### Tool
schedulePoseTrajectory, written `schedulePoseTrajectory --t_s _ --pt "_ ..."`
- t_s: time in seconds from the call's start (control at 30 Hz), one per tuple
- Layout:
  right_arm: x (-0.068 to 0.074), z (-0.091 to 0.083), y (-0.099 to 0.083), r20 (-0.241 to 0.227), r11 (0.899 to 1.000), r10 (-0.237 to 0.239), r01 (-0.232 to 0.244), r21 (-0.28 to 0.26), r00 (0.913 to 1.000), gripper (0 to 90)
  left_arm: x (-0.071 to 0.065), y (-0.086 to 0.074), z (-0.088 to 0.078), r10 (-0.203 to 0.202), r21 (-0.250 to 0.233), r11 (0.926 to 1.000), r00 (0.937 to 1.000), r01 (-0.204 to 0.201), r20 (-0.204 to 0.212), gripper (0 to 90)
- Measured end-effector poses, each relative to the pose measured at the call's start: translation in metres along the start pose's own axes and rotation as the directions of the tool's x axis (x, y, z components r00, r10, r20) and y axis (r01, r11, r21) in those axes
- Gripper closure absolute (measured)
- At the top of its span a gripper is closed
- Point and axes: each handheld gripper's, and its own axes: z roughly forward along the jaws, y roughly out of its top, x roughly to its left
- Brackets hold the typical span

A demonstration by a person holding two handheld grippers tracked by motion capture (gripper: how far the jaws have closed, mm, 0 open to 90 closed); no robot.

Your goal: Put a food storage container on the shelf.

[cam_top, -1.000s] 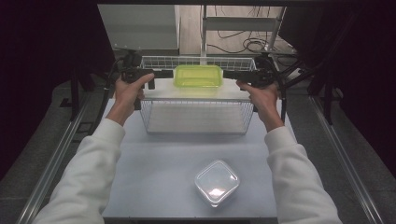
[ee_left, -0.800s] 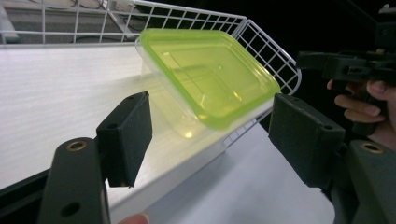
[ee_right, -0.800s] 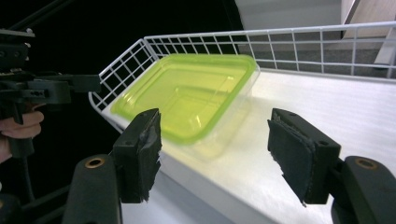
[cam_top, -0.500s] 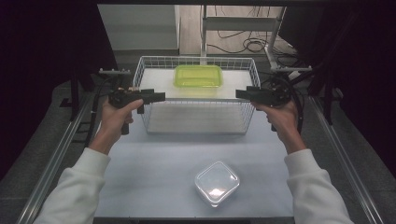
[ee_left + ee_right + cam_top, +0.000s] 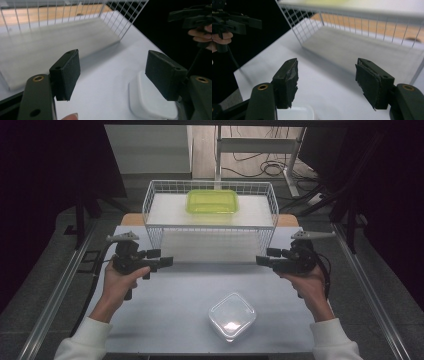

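Between my left gripper (image 5: 169, 261) and right gripper (image 5: 260, 260), both spread wide and empty, the clear box (image 5: 232, 315) sits near; a careless sweep could knock it off the table (image 5: 175, 320).

In the left gripper view, the right jaw covers part of the white box (image 5: 147, 100), low and right in the frame. In the right gripper view, the bottom edge cuts off the box (image 5: 294, 113). The wire basket (image 5: 352, 22) looks blurry.
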Motion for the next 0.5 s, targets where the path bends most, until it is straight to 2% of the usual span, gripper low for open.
schedulePoseTrajectory --t_s 0.03,0.1,0.13,0.17,0.23,0.3,0.33,0.43,0.5 --pt "0.0 0.001 -0.01 0.001 1.0 0.009 -0.009 0.017 1.0 34.6 0.001 -0.011 0.003 -0.008 0.02 0.9998 0.9999 0.008 -0.007 27.7" --pt "-0.001 0.001 -0.021 0.008 0.999 0.015 -0.015 0.037 0.9999 34.6 0.002 -0.02 0.006 -0.016 0.047 0.9988 0.9997 0.016 -0.017 27.4" --pt "-0.001 0.001 -0.021 0.008 0.999 0.015 -0.015 0.037 0.9999 34.6 0.002 -0.02 0.006 -0.016 0.047 0.9988 0.9997 0.016 -0.017 27.3" --pt "-0.003 0.002 -0.032 0.008 0.998 0.033 -0.034 0.05 0.9994 34.6 0.003 -0.029 0.006 -0.029 0.055 0.998 0.9992 0.03 -0.028 27.4" --pt "-0.005 0.003 -0.041 0.009 0.997 0.046 -0.047 0.067 0.9989 34.6 0.004 -0.038 0.006 -0.026 0.071 0.997 0.9983 0.03 -0.051 27.2" --pt "-0.005 0.005 -0.05 0.012 0.995 0.056 -0.056 0.081 0.9984 34.6 0.004 -0.048 0.007 -0.041 0.081 0.9957 0.9974 0.046 -0.058 27.2" --pt "-0.005 0.005 -0.05 0.012 0.995 0.056 -0.056 0.081 0.9984 34.6 0.004 -0.048 0.007 -0.041 0.081 0.9957 0.9974 0.046 -0.058 27.0" --pt "-0.003 0.012 -0.065 0.013 0.991 0.055 -0.056 0.12 0.9984 34.8 0.006 -0.069 0.01 -0.06 0.115 0.991 0.9949 0.069 -0.081 26.9" --pt "-0.001 0.014 -0.069 0.019 0.989 0.042 -0.045 0.14 0.9989 34.8 0.006 -0.073 0.01 -0.056 0.124 0.99 0.9937 0.068 -0.096 27.0"
